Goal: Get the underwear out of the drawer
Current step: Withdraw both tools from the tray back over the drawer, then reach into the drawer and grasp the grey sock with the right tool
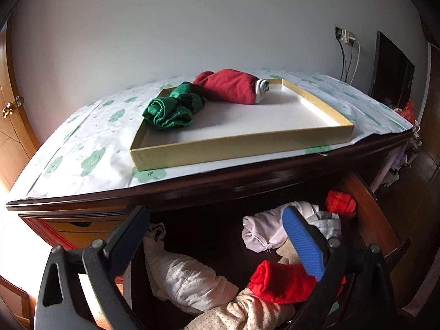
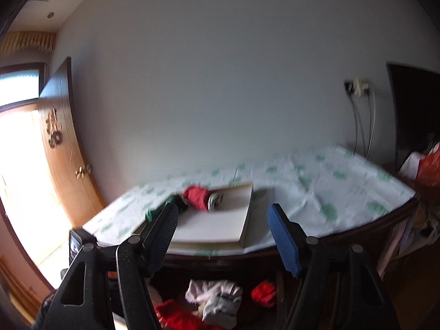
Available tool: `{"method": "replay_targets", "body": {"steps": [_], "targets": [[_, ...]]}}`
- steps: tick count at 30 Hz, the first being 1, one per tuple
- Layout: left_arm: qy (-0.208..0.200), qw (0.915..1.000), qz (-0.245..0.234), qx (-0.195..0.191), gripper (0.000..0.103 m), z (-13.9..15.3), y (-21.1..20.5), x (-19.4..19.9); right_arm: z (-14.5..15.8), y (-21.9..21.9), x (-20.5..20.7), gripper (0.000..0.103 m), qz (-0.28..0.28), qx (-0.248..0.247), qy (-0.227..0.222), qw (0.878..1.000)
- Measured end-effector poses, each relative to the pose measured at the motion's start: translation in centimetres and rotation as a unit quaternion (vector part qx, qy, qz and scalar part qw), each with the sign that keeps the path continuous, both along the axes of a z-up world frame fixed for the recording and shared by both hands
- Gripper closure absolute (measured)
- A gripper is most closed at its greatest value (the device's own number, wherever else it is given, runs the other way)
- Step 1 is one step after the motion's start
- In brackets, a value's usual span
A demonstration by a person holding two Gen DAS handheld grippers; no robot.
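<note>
The shallow gold-edged cardboard tray on the worktop holds two garments: one green bundle, one dark-red bundle. The open wooden drawer holds crumpled underwear, two pieces red. Both grippers, left and right, have fingers spread, empty.

tray front clear, drawer clothes-crowded

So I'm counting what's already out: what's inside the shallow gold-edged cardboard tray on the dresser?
In the shallow gold-edged cardboard tray lie a crumpled green garment, overhanging its left rim, and a rolled dark red garment with a white-grey waistband. Anything under them is covered.
</note>
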State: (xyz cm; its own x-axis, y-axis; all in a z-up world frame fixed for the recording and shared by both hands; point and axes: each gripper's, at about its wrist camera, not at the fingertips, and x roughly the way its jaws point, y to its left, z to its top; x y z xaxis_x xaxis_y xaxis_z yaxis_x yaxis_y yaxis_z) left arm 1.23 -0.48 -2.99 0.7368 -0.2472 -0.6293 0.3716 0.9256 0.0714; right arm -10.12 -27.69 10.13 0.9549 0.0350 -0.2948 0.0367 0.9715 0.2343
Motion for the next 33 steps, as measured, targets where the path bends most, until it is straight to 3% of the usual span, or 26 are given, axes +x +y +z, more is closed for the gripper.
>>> {"method": "replay_targets", "body": {"steps": [8,16,22,27,33], "targets": [[0.019,0.9998,-0.010,-0.001,0.004,-1.6,-0.5,0.6,-8.1,0.5,4.4,0.033,0.014,0.032,0.107,0.994],[0.040,0.9989,-0.016,0.019,0.004,-3.3,-0.8,0.9,-15.2,1.4,7.7,0.033,0.040,0.065,0.202,0.976],[0.048,0.9983,-0.020,0.028,0.004,-4.0,-0.8,1.2,-18.1,2.0,9.3,0.033,0.051,0.089,0.255,0.962],[0.060,0.9965,-0.007,0.058,0.004,-5.4,-0.6,1.7,-19.9,2.2,10.3,0.033,0.050,0.105,0.299,0.947],[0.059,0.9971,0.000,0.048,0.004,-5.2,0.5,1.9,-21.9,3.1,12.3,0.033,0.054,0.113,0.363,0.923]]}}
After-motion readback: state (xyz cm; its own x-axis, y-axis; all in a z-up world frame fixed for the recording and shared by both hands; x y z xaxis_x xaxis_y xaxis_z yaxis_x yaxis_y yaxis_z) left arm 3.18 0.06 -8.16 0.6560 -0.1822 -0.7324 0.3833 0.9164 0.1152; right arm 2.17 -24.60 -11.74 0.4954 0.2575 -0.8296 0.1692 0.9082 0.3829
